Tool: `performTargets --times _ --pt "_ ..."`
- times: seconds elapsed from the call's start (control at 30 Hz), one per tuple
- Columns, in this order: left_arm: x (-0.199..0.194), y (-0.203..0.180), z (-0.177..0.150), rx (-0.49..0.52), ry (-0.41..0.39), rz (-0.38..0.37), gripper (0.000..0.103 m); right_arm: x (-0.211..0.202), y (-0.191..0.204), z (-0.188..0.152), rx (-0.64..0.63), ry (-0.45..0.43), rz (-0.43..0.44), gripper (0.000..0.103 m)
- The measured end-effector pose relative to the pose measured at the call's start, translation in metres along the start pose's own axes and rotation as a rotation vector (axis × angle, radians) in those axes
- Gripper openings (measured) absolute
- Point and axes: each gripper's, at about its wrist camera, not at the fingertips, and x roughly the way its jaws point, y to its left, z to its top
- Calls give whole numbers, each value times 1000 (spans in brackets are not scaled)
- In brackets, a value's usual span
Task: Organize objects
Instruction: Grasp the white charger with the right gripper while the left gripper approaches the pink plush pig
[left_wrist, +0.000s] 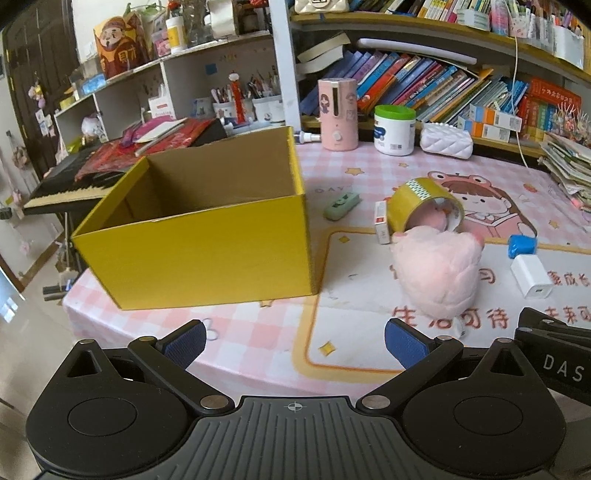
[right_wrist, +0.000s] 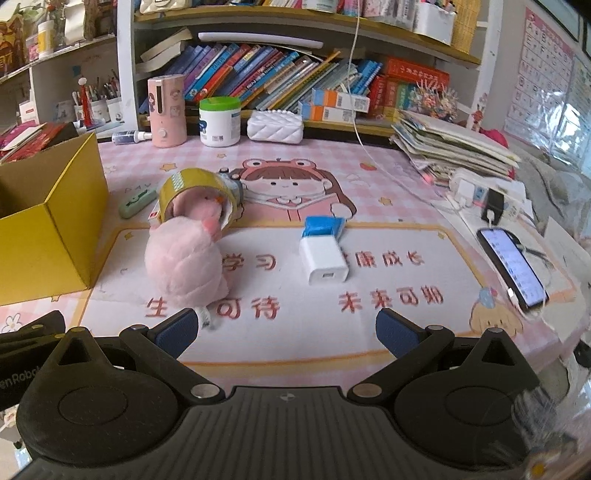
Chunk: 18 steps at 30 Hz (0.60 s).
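An open yellow cardboard box (left_wrist: 199, 254) (right_wrist: 40, 240) stands on the left of the pink desk mat; no contents show inside. A pink plush toy (left_wrist: 437, 271) (right_wrist: 184, 264) sits mid-mat, with a yellow tape roll (left_wrist: 424, 203) (right_wrist: 195, 194) leaning behind it. A white charger (right_wrist: 323, 264) (left_wrist: 532, 280) lies beside a blue packet (right_wrist: 323, 225) (left_wrist: 522, 245). A green stapler-like item (left_wrist: 341, 206) (right_wrist: 137, 203) and a small white-red box (left_wrist: 381, 221) lie near the tape. My left gripper (left_wrist: 295, 343) and right gripper (right_wrist: 288, 332) both hover open over the near edge, holding nothing.
A pink humidifier (right_wrist: 166, 110), a white tub with green lid (right_wrist: 219, 122) and a white quilted case (right_wrist: 275, 127) line the back. A phone (right_wrist: 513, 266) lies at the right with chargers and a paper stack (right_wrist: 454, 147). Bookshelves rise behind. A keyboard (left_wrist: 66, 188) sits left.
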Motion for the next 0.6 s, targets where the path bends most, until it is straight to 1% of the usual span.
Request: performTargets --times 0.17,0.3,0.43,0.6 --pt "10 -15 11 -24 -2 -35 103 14 -18 12 -30 -26 36 103" --pt "19 -26 18 -51 33 -59 103 26 -34 21 -44 -39 80 103" --pt "25 -40 22 -73 46 -30 103 40 -49 28 -48 -34 121 103" --pt "30 -50 24 -114 86 -26 103 57 -65 32 -50 -21 153 103"
